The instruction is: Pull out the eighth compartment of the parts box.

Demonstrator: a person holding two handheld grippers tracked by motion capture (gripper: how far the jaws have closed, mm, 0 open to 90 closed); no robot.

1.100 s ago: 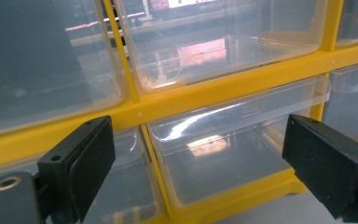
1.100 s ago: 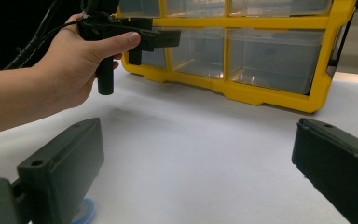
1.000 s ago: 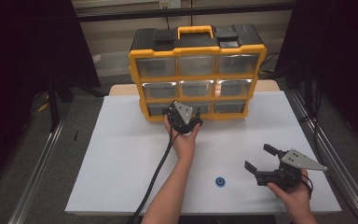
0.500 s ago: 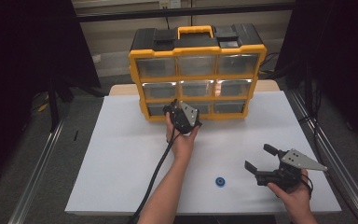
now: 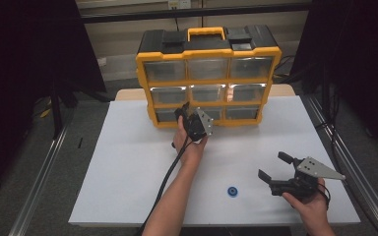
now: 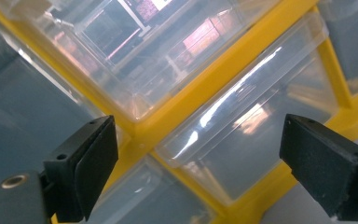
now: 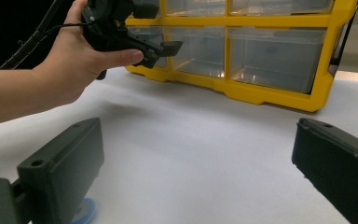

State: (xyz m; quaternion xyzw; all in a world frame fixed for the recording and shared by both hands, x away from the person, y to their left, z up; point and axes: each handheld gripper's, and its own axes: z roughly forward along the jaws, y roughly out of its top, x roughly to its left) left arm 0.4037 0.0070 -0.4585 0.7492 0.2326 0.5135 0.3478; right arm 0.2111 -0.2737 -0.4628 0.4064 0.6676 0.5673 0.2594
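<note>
The left gripper [image 6: 196, 154] has its jaws spread wide, holding nothing, raised close in front of a clear drawer [image 6: 261, 135] in the bottom row of the yellow drawer cabinet [image 5: 207, 73]; whether a jaw touches it cannot be told. The right gripper [image 5: 275, 169] is also spread wide and empty, low over the white table [image 5: 128, 162], well apart from the cabinet. A small blue ring [image 5: 233, 191] lies on the table just left of it. The room around is dark.
</note>
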